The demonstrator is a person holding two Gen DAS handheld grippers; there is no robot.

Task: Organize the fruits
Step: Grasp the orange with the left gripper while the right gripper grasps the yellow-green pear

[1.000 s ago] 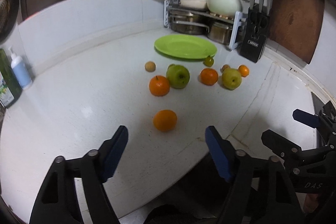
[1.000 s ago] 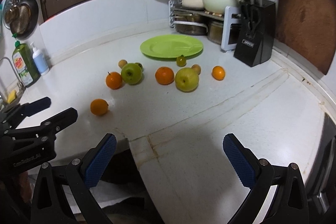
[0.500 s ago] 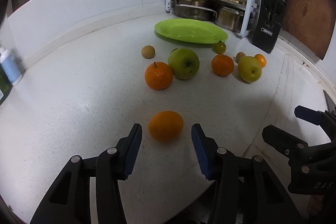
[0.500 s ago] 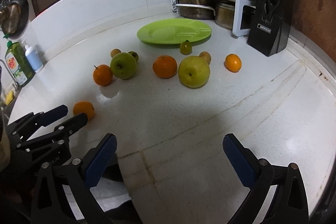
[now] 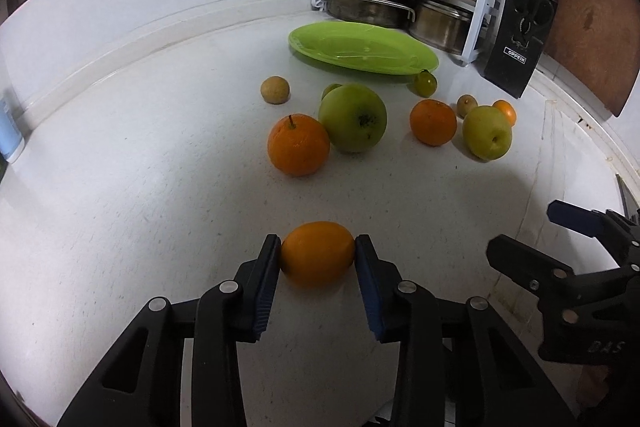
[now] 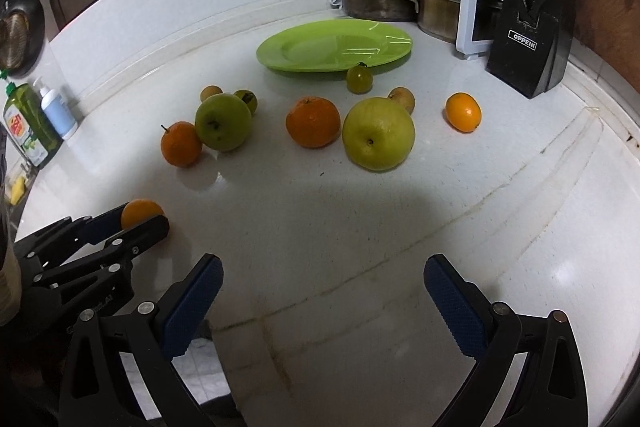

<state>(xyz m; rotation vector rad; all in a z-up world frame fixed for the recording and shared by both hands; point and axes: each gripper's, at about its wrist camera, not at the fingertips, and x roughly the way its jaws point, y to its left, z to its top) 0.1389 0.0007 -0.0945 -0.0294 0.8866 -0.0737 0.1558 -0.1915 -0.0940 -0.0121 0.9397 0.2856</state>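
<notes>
Your left hand-held gripper is clamped on the near orange, both blue pads pressed to its sides, the fruit resting on the white bench. It sits well in front of the green plate, closer to you than the other fruits. Your right hand-held gripper hangs with fingers wide apart, holding nothing.
</notes>
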